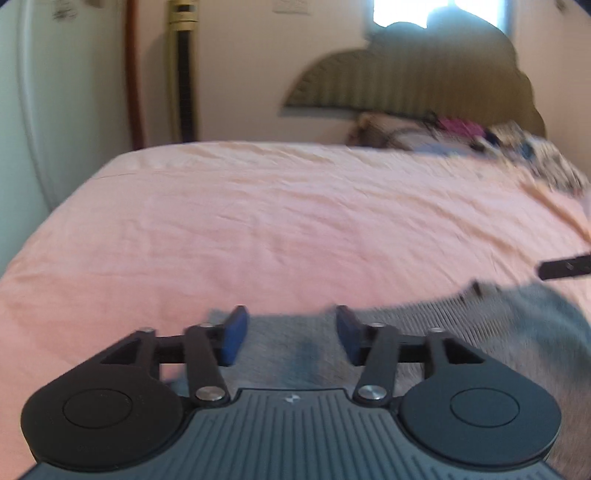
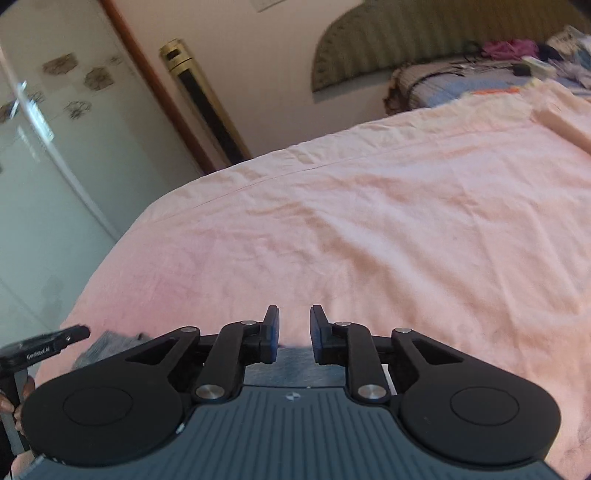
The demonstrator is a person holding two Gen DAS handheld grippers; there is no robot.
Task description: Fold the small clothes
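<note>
A pink bedsheet (image 1: 277, 221) fills my view from nine to three o'clock. The grey garment (image 1: 498, 325) lies at five o'clock, beneath both tools. My left gripper (image 1: 291, 332) is spread, nothing pinched; my right gripper (image 2: 294, 332) stands narrowly parted, empty.

You are looking across a bed (image 1: 258, 221) under a wrinkled pink sheet (image 2: 406, 221). Beyond its far edge stands a cream wall (image 1: 240, 74) with a bright window (image 1: 443, 14) above an arched, striped headboard (image 1: 406, 81). Left of the headboard stand a gold-topped tower unit (image 2: 199, 96) and a pale door (image 2: 48, 166). Cluttered bedding (image 1: 480, 140) lies below the headboard.
</note>
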